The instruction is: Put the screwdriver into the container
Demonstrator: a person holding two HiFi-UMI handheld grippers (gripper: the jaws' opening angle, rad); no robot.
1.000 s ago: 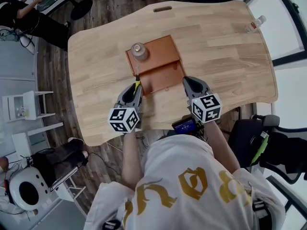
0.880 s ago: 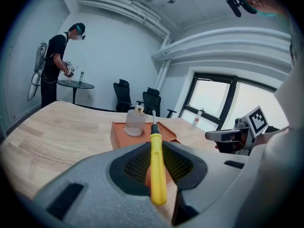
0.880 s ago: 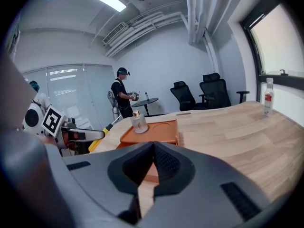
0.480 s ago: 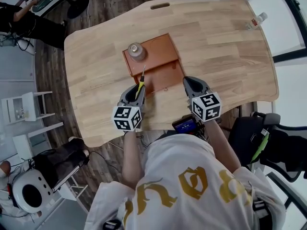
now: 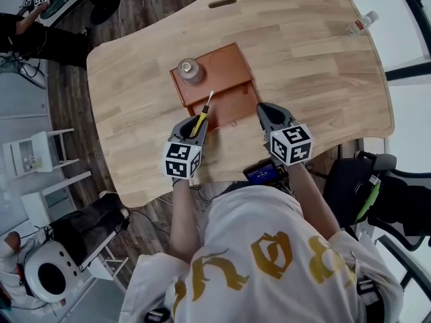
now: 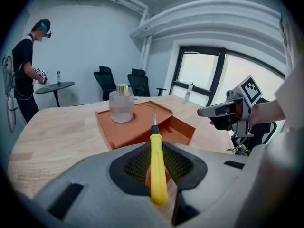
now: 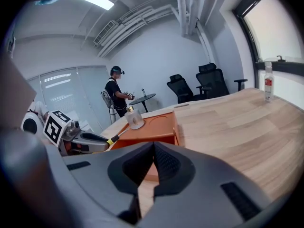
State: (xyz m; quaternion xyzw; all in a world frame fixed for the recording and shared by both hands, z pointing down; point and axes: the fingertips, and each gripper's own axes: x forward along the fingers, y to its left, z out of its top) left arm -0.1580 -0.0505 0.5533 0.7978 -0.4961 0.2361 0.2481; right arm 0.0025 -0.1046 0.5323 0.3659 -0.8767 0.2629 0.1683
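Note:
An orange container (image 5: 225, 66) stands on the wooden table, with a lower open compartment (image 5: 232, 106) on its near side. My left gripper (image 5: 194, 122) is shut on the screwdriver (image 5: 202, 115); its yellow handle (image 6: 157, 167) lies between the jaws and the metal tip (image 6: 153, 118) points over the container's near edge (image 6: 137, 129). My right gripper (image 5: 264, 108) hovers just right of the compartment, shut, with nothing held (image 7: 153, 148). In the right gripper view the left gripper (image 7: 88, 142) and the screwdriver (image 7: 117, 135) show beside the container (image 7: 154, 126).
A glass jar with a metal lid (image 5: 190, 70) stands on the container's top left corner. A water bottle (image 5: 363, 23) is near the table's far right edge. An office chair (image 5: 380, 194) is at my right. Another person (image 5: 30, 29) stands beyond the table's left end.
The left gripper has shifted right and forward with the screwdriver, whose tip now tilts right over the container. The right gripper has barely moved.

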